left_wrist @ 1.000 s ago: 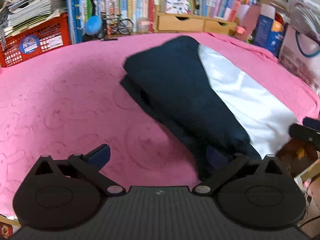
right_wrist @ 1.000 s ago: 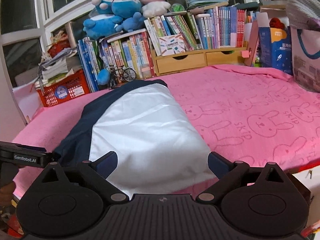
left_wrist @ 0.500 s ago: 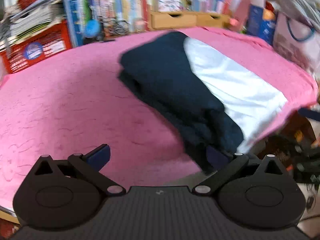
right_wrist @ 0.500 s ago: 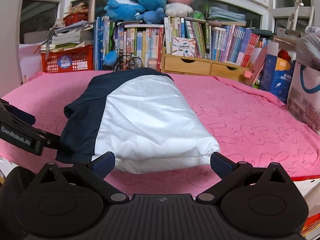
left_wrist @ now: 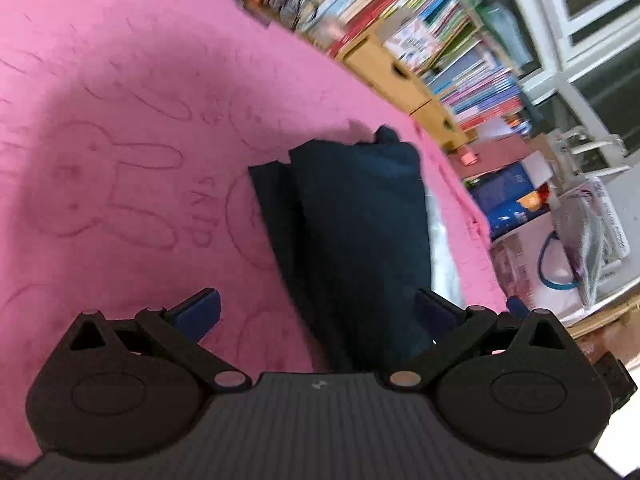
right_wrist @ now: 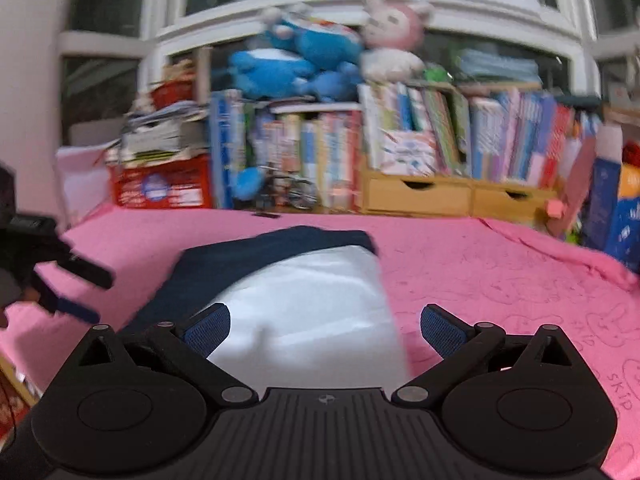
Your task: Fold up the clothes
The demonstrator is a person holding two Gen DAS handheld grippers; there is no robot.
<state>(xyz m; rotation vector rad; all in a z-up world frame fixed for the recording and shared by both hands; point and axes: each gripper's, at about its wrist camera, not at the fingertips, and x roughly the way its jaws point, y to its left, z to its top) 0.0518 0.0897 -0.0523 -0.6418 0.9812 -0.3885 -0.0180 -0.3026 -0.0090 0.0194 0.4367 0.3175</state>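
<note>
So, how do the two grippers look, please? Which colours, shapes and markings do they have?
The left gripper and the right gripper look alike: a black ribbed body, two round black housings, angled black link arms with silver pins, and blue textured pads. A small pale logo marks each body.

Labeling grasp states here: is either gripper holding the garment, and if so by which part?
Nothing is held. The left gripper and right gripper are both open, with the folded navy-and-white garment lying free on the pink towel.

Left gripper (left_wrist: 316, 308) and right gripper (right_wrist: 325, 326) both hover with fingers spread wide, holding nothing.
</note>
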